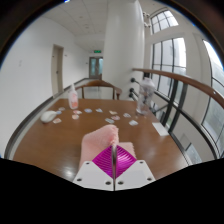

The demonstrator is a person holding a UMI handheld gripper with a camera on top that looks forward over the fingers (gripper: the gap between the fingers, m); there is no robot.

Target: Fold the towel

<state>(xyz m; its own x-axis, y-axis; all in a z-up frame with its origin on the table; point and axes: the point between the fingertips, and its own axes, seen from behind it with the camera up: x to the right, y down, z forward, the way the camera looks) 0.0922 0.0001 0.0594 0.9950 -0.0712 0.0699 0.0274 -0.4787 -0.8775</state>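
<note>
Tongs (pixel 115 165) sitting closed, magenta pads (pixel 108 168) pressed nearly together with a pinch of pink towel (pixel 103 148) caught between them. Both fingers look to be pressing on the cloth, so calling it gripped. The towel is bunching up just ahead of the fingertips, one part rising into a soft peak, the rest draping down toward the brown table (pixel 60 140). Cannot tell how much of it is resting on the table and how much is hanging from the grip.

Handling judgement: light, limp cloth, no stiffness, so it is sagging and creasing wherever it is not supported. Not fragile, not slippery against the pads, but thin layers could slip out if only one ply is pinched. Best hold is likely a corner or hem edge, so the rest trails flat and the fold lines up; grabbing mid-cloth is giving a bunch, not a fold. The current grip seems to be near an edge or corner, hard to confirm.

Beyond the towel, small white and pinkish bits (pixel 95 112) are scattered across the far half of the table, too small to name. A pale pink upright item (pixel 73 97) is standing near the far left, a whitish lump (pixel 49 117) at the left rim. Large white column (pixel 124 45) behind, windows to the right.

Fold looks underway, not finished.
</note>
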